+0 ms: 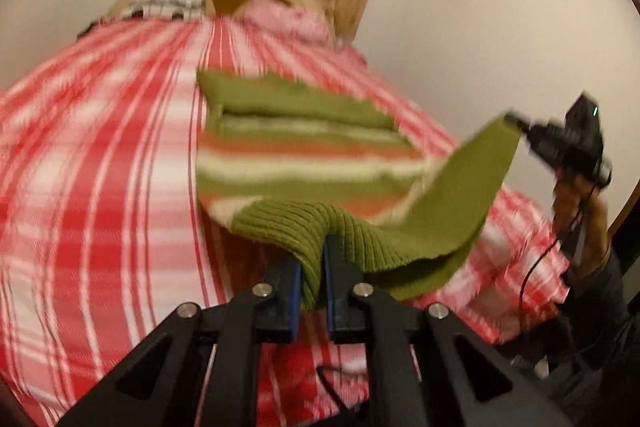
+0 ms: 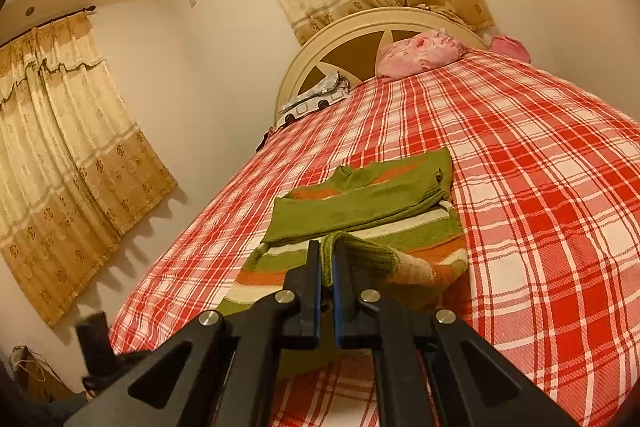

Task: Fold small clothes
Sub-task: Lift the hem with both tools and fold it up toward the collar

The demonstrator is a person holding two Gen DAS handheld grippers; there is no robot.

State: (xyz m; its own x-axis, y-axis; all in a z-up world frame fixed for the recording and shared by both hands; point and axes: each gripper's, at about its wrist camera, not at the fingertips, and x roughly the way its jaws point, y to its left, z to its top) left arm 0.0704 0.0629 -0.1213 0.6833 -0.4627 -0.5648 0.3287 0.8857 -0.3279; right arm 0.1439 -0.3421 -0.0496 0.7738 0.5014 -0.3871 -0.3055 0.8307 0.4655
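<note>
A small knit sweater with green, orange and cream stripes lies on the red checked bedspread. Its sleeves are folded across the body. My left gripper is shut on the green ribbed hem, lifted off the bed. My right gripper is shut on the other corner of the same hem; it also shows in the left wrist view, holding the green edge up at the right. The sweater in the right wrist view stretches away toward the headboard.
A cream headboard and pink pillows stand at the far end of the bed. A folded patterned cloth lies near the headboard. Curtains hang on the left wall. The bedspread spreads wide to the right.
</note>
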